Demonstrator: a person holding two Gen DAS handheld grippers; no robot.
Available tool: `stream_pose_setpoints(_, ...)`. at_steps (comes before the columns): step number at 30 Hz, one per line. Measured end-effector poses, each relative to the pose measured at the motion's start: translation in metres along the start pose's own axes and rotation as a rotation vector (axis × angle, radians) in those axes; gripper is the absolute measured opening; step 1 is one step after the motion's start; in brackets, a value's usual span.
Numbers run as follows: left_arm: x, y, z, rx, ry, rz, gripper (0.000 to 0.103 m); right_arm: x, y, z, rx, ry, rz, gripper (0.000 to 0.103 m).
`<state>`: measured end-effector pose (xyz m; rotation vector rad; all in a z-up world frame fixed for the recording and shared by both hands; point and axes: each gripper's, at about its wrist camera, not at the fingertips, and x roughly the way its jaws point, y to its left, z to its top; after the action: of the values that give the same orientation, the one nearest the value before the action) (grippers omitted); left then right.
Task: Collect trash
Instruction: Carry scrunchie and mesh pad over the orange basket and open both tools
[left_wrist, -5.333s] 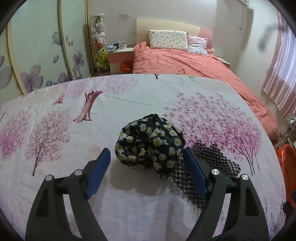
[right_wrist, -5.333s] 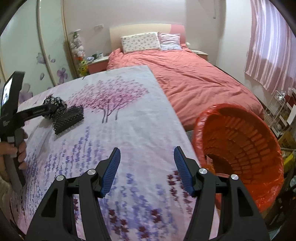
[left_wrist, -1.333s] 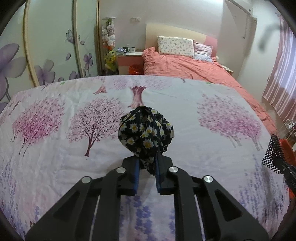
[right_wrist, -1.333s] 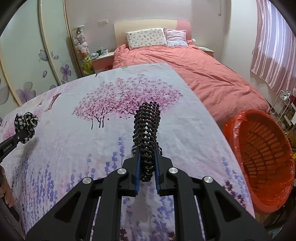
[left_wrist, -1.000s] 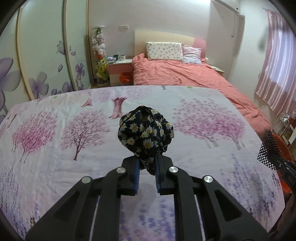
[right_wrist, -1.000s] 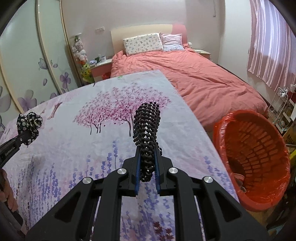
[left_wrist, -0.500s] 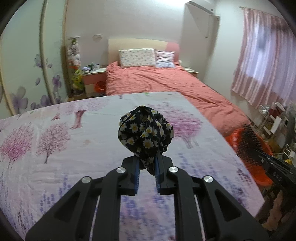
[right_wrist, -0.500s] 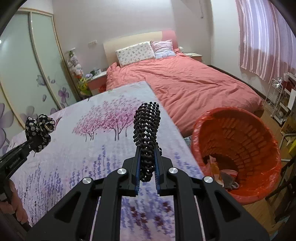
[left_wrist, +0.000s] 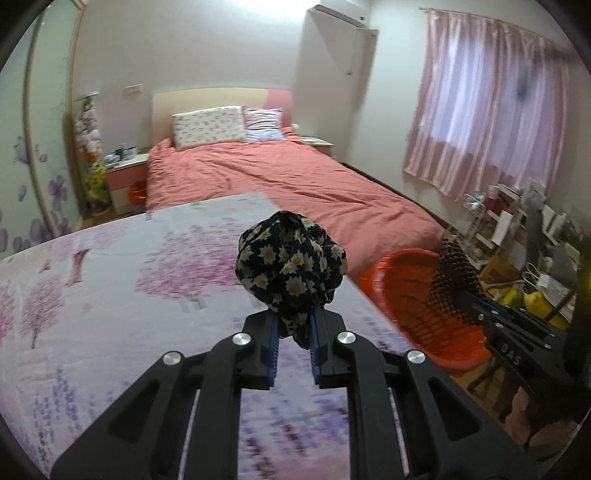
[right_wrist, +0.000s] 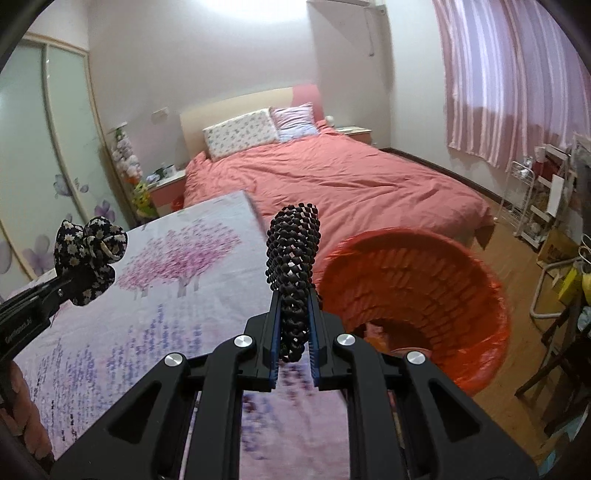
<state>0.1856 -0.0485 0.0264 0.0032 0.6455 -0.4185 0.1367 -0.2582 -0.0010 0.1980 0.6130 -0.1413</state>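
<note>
L gripper (left_wrist: 293, 345) pinches black daisy-print cloth wad (left_wrist: 290, 264) above bedsheet; R gripper (right_wrist: 293, 341) pinches black mesh roll (right_wrist: 293, 258) near orange lined bin (right_wrist: 417, 291), right. Get each fully over rim before letting go.

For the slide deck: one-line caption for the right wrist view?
Right gripper carries black mesh piece toward orange bin.
</note>
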Motion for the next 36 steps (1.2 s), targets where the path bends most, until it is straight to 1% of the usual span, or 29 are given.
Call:
stream_pose_setpoints(10,0.040,-0.074,0.007,0.052,0.031,-0.159,0.014,0.000,-0.063,0.006,0.127,-0.026,-0.040,0.013)
stream_pose_setpoints(13,0.055,-0.096,0.008,0.075,0.046,-0.197,0.014,0.006,-0.074,0.007,0.154,-0.025,-0.049,0.013)
stream_pose_setpoints(18,0.082,-0.131,0.004,0.109,0.081,-0.235,0.016,0.016,-0.097,0.007,0.203,-0.017,-0.054,0.013)
stream_pose_setpoints(20,0.094,-0.141,0.002,0.119,0.100,-0.243,0.019,0.023,-0.107,0.008,0.230,-0.009,-0.037,0.013)
stream_pose_setpoints(22,0.107,-0.150,0.001,0.126,0.117,-0.233,0.024,0.029,-0.116,0.008,0.253,0.002,-0.021,0.014)
stream_pose_setpoints(24,0.117,-0.154,-0.002,0.123,0.132,-0.226,0.031,0.034,-0.125,0.006,0.276,0.014,-0.005,0.018)
stream_pose_setpoints(25,0.124,-0.155,-0.004,0.120,0.146,-0.221,0.034,0.036,-0.128,0.006,0.284,0.021,0.000,0.024)
stream_pose_setpoints(26,0.128,-0.155,-0.005,0.119,0.152,-0.215,0.035,0.037,-0.130,0.005,0.288,0.025,0.000,0.030)
stream_pose_setpoints(30,0.138,-0.148,-0.010,0.116,0.170,-0.183,0.039,0.039,-0.131,0.001,0.287,0.034,-0.003,0.042)
stream_pose_setpoints(32,0.136,-0.142,-0.011,0.111,0.170,-0.167,0.040,0.035,-0.131,-0.002,0.286,0.033,-0.009,0.048)
stream_pose_setpoints(33,0.133,-0.138,-0.013,0.108,0.169,-0.159,0.042,0.032,-0.131,-0.003,0.288,0.030,-0.010,0.049)
stream_pose_setpoints(36,0.117,-0.127,-0.016,0.107,0.149,-0.130,0.048,0.021,-0.127,-0.005,0.279,0.024,-0.016,0.056)
